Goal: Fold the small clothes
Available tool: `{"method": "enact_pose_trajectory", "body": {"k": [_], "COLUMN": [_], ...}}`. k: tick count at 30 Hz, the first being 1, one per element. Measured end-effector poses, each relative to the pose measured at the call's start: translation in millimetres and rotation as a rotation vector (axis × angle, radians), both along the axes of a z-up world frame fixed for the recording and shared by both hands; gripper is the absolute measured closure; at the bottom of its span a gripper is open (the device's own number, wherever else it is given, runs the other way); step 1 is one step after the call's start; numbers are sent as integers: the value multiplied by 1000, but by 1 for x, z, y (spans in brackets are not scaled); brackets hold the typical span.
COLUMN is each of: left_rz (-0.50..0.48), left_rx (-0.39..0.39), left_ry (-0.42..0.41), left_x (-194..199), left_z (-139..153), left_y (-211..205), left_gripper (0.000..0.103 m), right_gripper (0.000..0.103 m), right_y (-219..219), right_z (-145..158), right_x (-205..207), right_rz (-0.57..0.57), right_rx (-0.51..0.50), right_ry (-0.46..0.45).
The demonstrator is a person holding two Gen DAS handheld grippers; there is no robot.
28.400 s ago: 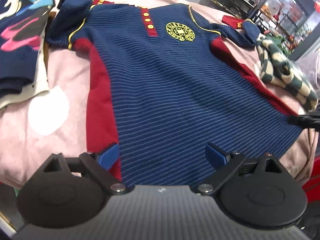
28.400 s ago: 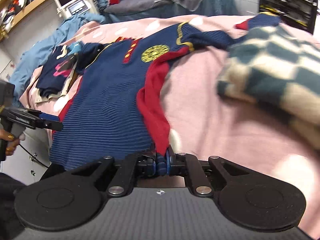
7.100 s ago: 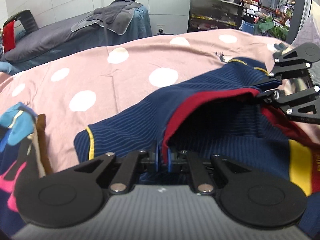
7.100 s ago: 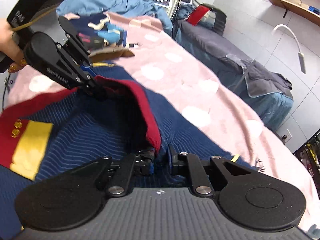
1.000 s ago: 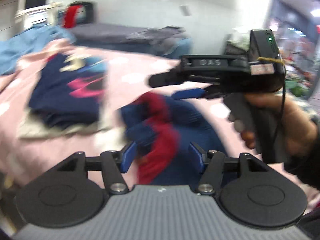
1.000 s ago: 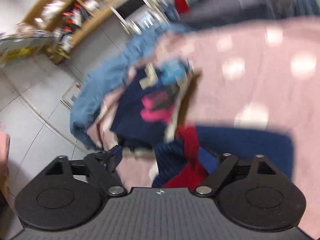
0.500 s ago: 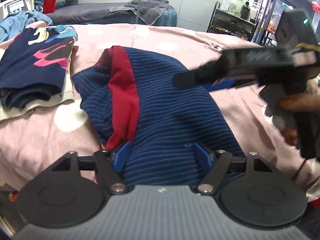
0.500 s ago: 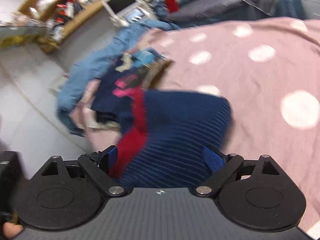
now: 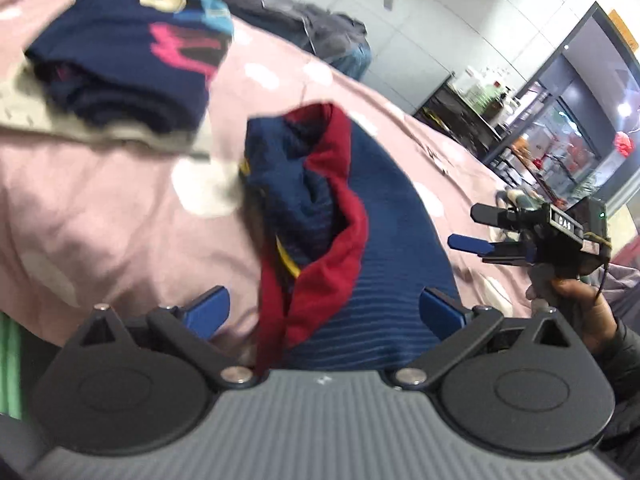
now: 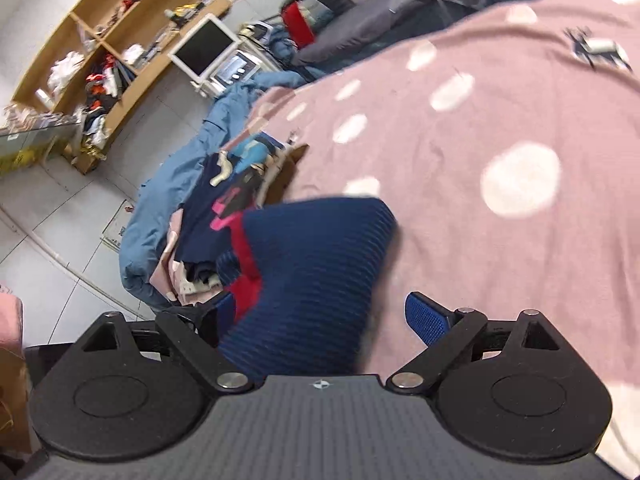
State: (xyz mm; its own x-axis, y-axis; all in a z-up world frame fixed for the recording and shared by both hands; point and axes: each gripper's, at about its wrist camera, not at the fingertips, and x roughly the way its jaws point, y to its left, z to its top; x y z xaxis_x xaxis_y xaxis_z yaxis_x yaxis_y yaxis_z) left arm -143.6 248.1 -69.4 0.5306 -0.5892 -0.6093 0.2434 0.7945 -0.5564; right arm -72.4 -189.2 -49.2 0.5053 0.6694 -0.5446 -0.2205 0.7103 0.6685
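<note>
With the left gripper [image 9: 324, 312] just opened wide and the right gripper [image 10: 320, 320] spread wide, nothing clamped, the folded striped shirt [image 9: 360, 248], judged light, limp and easily unfolded, is best gripped at its near edge on the pink spotted bedspread [image 9: 100, 208], the folded pile [image 9: 120, 68] beyond.

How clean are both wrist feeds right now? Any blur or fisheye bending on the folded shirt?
Left wrist view: folded shirt fairly sharp, the stacked clothes behind it smeared, walls bowed by the lens, bright glare at the far doorway. Right wrist view: the shirt's edges ghosted by motion, bedspread dots soft, shelf curved.
</note>
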Motion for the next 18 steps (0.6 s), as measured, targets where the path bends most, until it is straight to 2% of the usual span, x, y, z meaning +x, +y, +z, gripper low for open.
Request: {"method": "enact_pose_trajectory", "body": {"k": [5, 9, 11, 13, 16, 18], "left_rz": [-43, -82, -67, -33, -37, -41], "left_rx": [-170, -155, -170, -146, -129, -175], "left_ry": [88, 106, 87, 98, 86, 107], "left_x": [18, 20, 14, 10, 6, 8], "left_z": [-40, -63, -64, -64, -65, -73], "left_y": [-1, -10, -8, -5, -2, -1], "left_gripper": [0, 0, 0, 0, 0, 0], "right_gripper": [0, 0, 0, 0, 0, 0], "right_y": [6, 12, 14, 15, 16, 17], "right_z": [-12, -13, -13, -13, -15, -18], "right_x": [-5, -2, 0, 2, 4, 6], "right_rz": [37, 44, 56, 63, 74, 75], "right_rx": [22, 28, 20, 11, 18, 23], "right_ry": [31, 41, 42, 44, 50, 55]}}
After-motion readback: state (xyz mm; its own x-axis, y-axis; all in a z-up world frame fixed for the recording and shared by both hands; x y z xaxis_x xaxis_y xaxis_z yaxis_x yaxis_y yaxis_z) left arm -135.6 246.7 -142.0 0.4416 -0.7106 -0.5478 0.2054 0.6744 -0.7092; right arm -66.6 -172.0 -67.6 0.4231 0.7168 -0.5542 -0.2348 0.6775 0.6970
